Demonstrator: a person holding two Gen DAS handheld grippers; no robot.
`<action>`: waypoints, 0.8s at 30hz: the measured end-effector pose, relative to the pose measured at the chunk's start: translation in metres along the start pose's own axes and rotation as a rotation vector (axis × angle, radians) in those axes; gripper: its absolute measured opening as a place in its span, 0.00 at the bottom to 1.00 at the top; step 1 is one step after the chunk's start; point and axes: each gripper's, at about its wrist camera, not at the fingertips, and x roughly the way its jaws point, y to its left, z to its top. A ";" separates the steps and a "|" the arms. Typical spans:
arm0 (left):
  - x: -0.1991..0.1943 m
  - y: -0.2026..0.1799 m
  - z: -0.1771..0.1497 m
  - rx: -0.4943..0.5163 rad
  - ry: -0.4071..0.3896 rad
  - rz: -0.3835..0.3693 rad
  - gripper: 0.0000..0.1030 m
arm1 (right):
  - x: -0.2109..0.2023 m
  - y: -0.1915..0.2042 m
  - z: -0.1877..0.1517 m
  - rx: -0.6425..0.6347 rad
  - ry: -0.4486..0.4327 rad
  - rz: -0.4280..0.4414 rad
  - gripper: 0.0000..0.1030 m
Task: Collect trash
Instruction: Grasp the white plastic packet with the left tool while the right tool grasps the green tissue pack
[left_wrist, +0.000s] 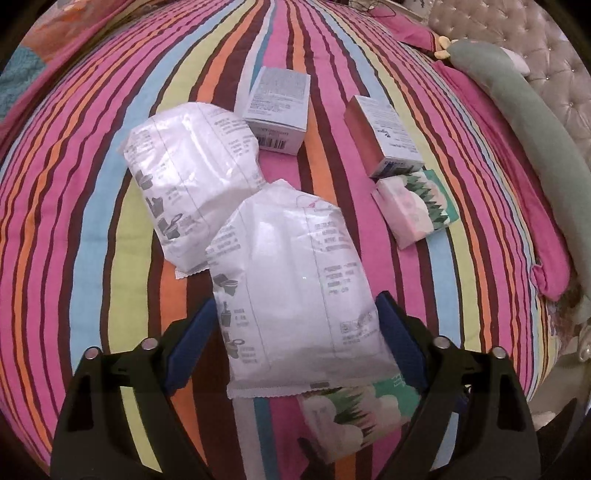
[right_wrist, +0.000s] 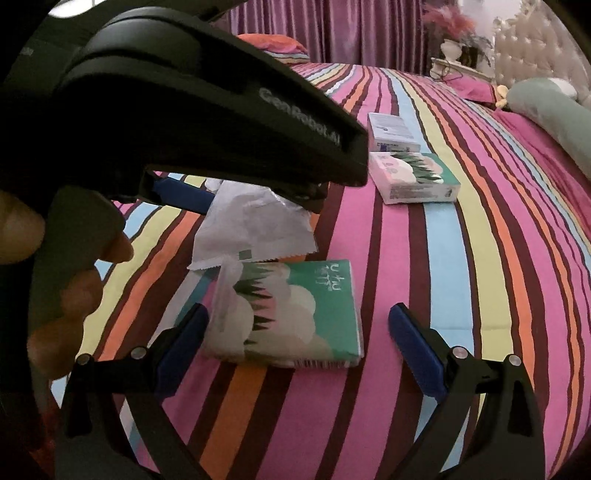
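Observation:
Trash lies on a striped bedspread (left_wrist: 74, 206). My left gripper (left_wrist: 295, 325) is open, its blue pads on either side of a white plastic pouch (left_wrist: 295, 280) without squeezing it. A second white pouch (left_wrist: 188, 184) lies behind it. My right gripper (right_wrist: 299, 332) is open around a green tissue pack (right_wrist: 291, 314); the left pad is at its edge, the right pad stands apart. That pack also shows under the pouch in the left wrist view (left_wrist: 354, 413). In the right wrist view the left gripper's body (right_wrist: 221, 110) hangs over the pouch (right_wrist: 251, 225).
Two small boxes (left_wrist: 277, 107) (left_wrist: 384, 136) and another green tissue pack (left_wrist: 413, 206) lie further back. A green bolster (left_wrist: 524, 110) and a tufted headboard (left_wrist: 535, 40) are at the right. Purple curtains (right_wrist: 332, 29) hang behind the bed.

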 end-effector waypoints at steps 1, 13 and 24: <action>0.001 0.001 -0.001 0.001 0.000 -0.007 0.74 | 0.001 0.000 0.000 -0.004 0.006 -0.001 0.90; -0.014 0.018 -0.021 -0.011 -0.050 -0.063 0.69 | -0.010 -0.007 -0.007 0.030 0.001 -0.014 0.66; -0.035 0.017 -0.041 -0.004 -0.092 -0.055 0.69 | -0.032 -0.033 -0.018 0.127 0.002 -0.048 0.66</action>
